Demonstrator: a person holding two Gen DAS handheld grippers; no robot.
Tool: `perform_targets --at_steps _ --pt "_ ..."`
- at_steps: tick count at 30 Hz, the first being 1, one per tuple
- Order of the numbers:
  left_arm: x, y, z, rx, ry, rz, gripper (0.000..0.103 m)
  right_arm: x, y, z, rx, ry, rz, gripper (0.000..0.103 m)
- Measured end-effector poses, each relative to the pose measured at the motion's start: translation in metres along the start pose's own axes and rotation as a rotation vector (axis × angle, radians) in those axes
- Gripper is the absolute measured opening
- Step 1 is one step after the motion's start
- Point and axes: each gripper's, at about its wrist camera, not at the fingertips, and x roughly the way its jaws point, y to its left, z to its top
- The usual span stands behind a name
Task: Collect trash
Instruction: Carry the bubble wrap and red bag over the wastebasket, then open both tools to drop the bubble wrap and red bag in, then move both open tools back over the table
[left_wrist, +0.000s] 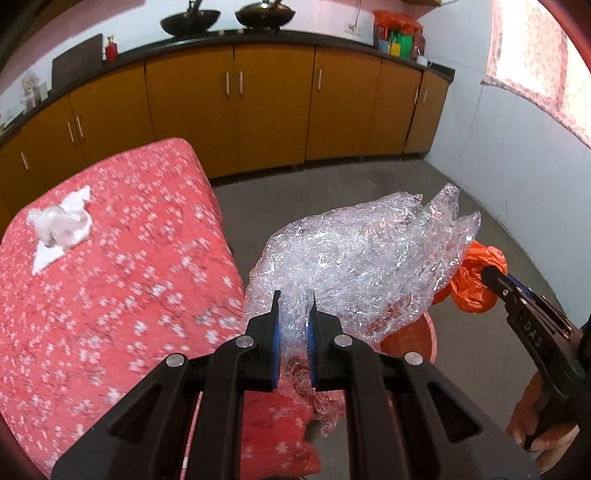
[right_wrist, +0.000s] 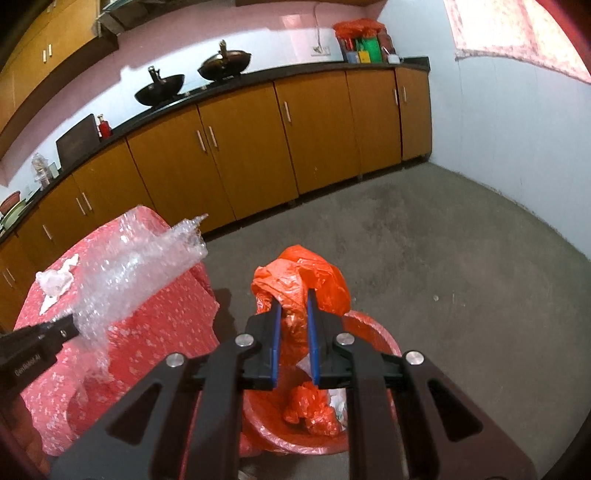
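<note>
**Both grippers carry trash above the red bin**

The left gripper (left_wrist: 294, 295) pinches a crumpled sheet of clear bubble wrap (left_wrist: 362, 258), which billows out ahead of its fingers beside the table's edge. The right gripper (right_wrist: 294, 293) pinches an orange plastic bag (right_wrist: 306, 277), held just above a red bin (right_wrist: 373, 332) on the grey floor (right_wrist: 461, 277); more orange plastic and white scraps lie inside the bin. On the table's red flowered cloth (left_wrist: 110, 295) rests a wad of white tissue (left_wrist: 61, 225).
</note>
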Motion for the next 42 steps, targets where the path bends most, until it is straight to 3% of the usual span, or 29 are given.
perform_targets --at_steps 12,22,26,30,35,42 --pt "0.060 -0.055 -0.018 0.083 0.115 -0.039 0.011 0.044 -0.036 -0.016 0.051 0.090 -0.017 0.013" --pt "0.097 -0.073 -0.021 0.084 0.186 -0.062 0.011 0.072 -0.055 -0.020 0.090 0.130 -0.005 0.018" --pt "0.109 -0.076 -0.021 0.078 0.209 -0.090 0.019 0.084 -0.057 -0.023 0.103 0.152 0.015 0.021" --pt "0.116 -0.075 -0.021 0.075 0.220 -0.094 0.030 0.090 -0.059 -0.028 0.105 0.164 0.018 0.025" --pt "0.116 -0.067 -0.017 0.042 0.223 -0.103 0.030 0.088 -0.063 -0.030 0.111 0.165 0.006 0.027" --pt "0.090 -0.041 -0.008 -0.015 0.158 -0.090 0.032 0.080 -0.054 -0.021 0.100 0.146 -0.004 0.031"
